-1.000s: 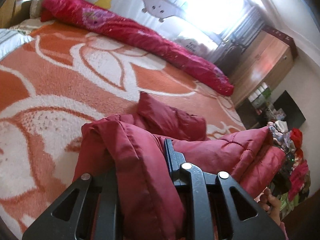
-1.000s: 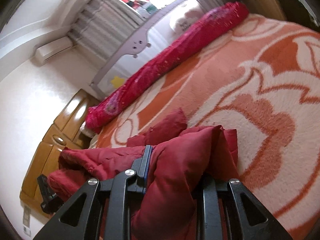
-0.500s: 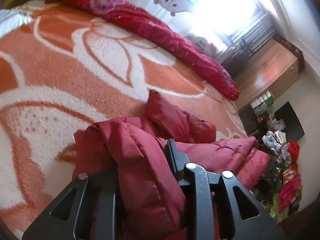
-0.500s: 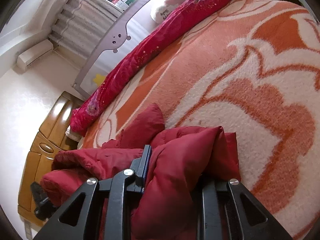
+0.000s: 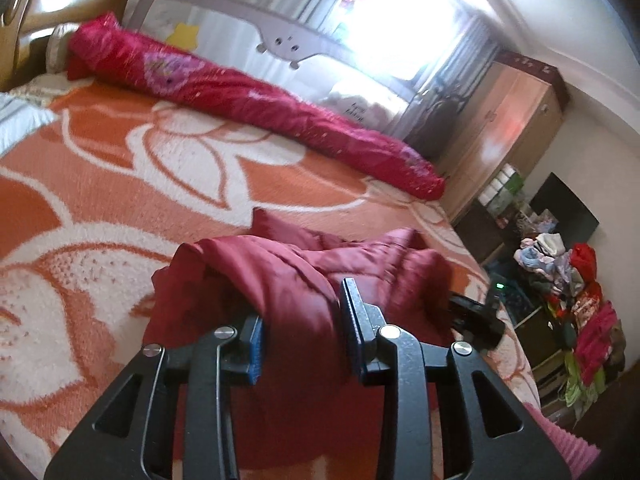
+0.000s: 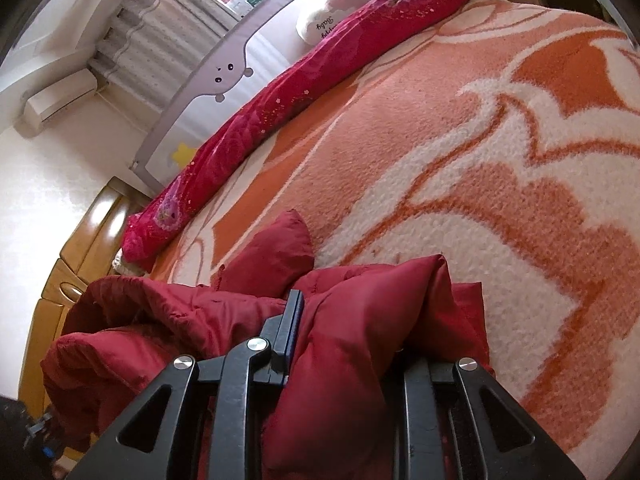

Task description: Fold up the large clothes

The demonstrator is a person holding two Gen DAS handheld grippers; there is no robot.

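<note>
A dark red padded jacket (image 5: 288, 264) lies bunched on the orange and white blanket (image 5: 120, 200) of a bed. My left gripper (image 5: 302, 304) straddles one thick fold of it. Its jaws are opening, the blue pads (image 5: 255, 350) show, and the fabric sits loosely between them. In the right wrist view the same jacket (image 6: 360, 312) is clamped in my right gripper (image 6: 348, 340), and the cloth hides the right finger. That gripper's black body (image 5: 476, 318) also pokes out from behind the jacket in the left wrist view.
A rolled red floral quilt (image 5: 256, 96) lies along the far edge of the bed, in front of a grey bed rail (image 5: 280, 40). A wooden wardrobe (image 5: 508, 128) and a pile of clothes (image 5: 568, 280) stand off to the right. A wooden headboard (image 6: 80, 240) is at the left.
The left jaws have spread and their blue pads now show. The left view has pulled up and back, which brings the right gripper into sight. The right gripper has sunk a little, still clamped.
</note>
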